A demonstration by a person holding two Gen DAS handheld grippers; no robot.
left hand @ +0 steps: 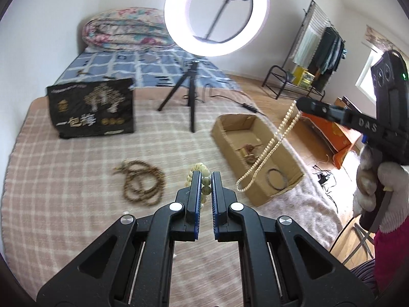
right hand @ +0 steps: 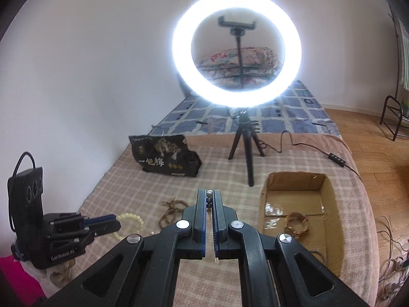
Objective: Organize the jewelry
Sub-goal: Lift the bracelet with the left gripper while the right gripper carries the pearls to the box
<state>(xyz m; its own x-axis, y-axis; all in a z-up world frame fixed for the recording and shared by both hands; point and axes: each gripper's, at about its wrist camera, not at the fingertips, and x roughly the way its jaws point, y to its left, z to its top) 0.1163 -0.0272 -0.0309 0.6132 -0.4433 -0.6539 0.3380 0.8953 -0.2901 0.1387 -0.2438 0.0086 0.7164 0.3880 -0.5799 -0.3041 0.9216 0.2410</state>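
My right gripper (right hand: 209, 193) is shut on a long cream bead necklace (left hand: 265, 151), which hangs from its tip (left hand: 303, 103) over the open cardboard box (left hand: 219, 133). The box holds a dark ring bracelet (left hand: 276, 179) and a tan woven bracelet (right hand: 296, 221). My left gripper (left hand: 205, 176) hovers just above a pale green bead bracelet (left hand: 202, 179) on the bed, its jaws a narrow gap apart around the beads; I cannot tell if they grip. A brown bead mala (left hand: 141, 183) lies coiled to the left.
A ring light on a small tripod (left hand: 190, 97) stands behind the jewelry. A black printed bag (left hand: 92, 110) lies at the back left. A folded quilt (left hand: 122, 28) sits at the far end. The bed edge and wooden floor are to the right.
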